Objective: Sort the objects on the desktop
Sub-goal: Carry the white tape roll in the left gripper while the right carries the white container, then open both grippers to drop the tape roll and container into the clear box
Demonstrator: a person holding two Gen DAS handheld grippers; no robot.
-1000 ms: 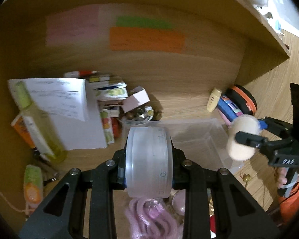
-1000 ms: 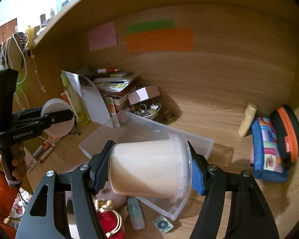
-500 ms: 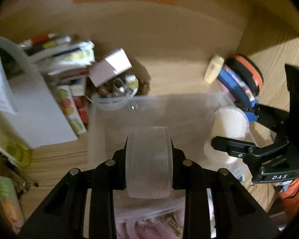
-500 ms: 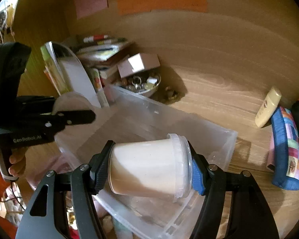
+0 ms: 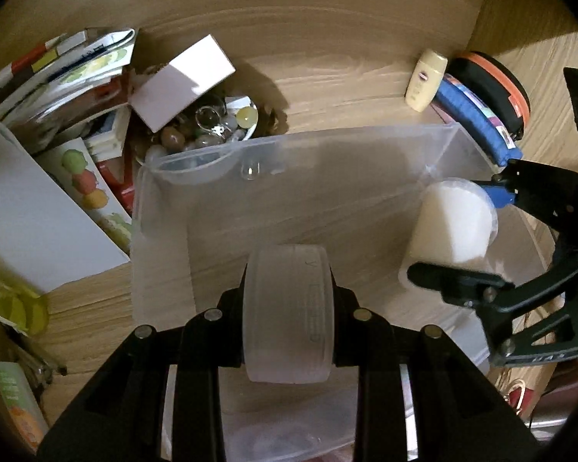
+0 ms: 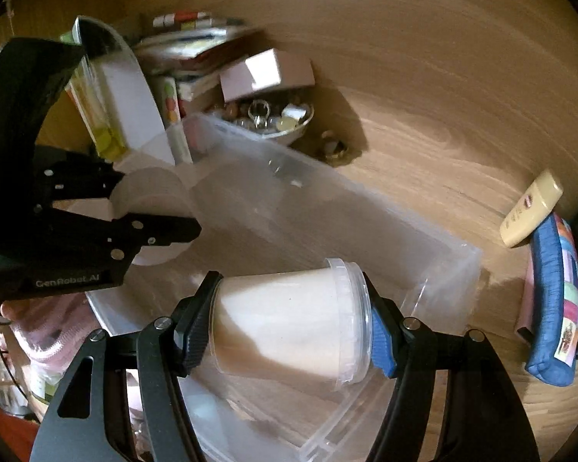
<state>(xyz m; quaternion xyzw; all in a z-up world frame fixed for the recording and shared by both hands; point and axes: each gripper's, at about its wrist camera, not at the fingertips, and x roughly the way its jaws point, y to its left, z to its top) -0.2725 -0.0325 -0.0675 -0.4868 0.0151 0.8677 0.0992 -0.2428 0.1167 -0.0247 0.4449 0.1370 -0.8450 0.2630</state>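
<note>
1. The left gripper (image 5: 288, 308) is clamped on a frosted round tub (image 5: 288, 313), narrow way across, the tub standing on edge between the black fingers; faint raised lettering runs round its rim but cannot be read
2. The right gripper (image 6: 289, 323) has its jaws about half spread and pressed on a lidded cream-filled plastic jar (image 6: 285, 327), held on its side, one pad on the base and the blue pad on the lid
3. Both held things hang over the clear plastic storage bin (image 5: 366, 142), which lies on the wooden desk (image 6: 424, 123); the jar is over the bin's right end, the tub over its near left part
4. In the right wrist view the left gripper's black body bears white lettering that reads "GenRobot.AI"; a person's fingers (image 6: 7, 310) show just beneath it
5. Just behind the bin's far left corner stands a small dish of glass beads and trinkets (image 5: 215, 123), with a white carton (image 5: 181, 81) tilted over it
6. Left of the dish lies a heap of booklets and packets (image 5: 57, 73), their print too blurred to read
7. Beyond the bin's right end lies a pale yellow tube (image 5: 425, 81) with a small red mark on its label, unreadable, touching a blue patchwork pouch (image 5: 478, 115), and beside that a black case with an orange band (image 5: 493, 84)
</note>
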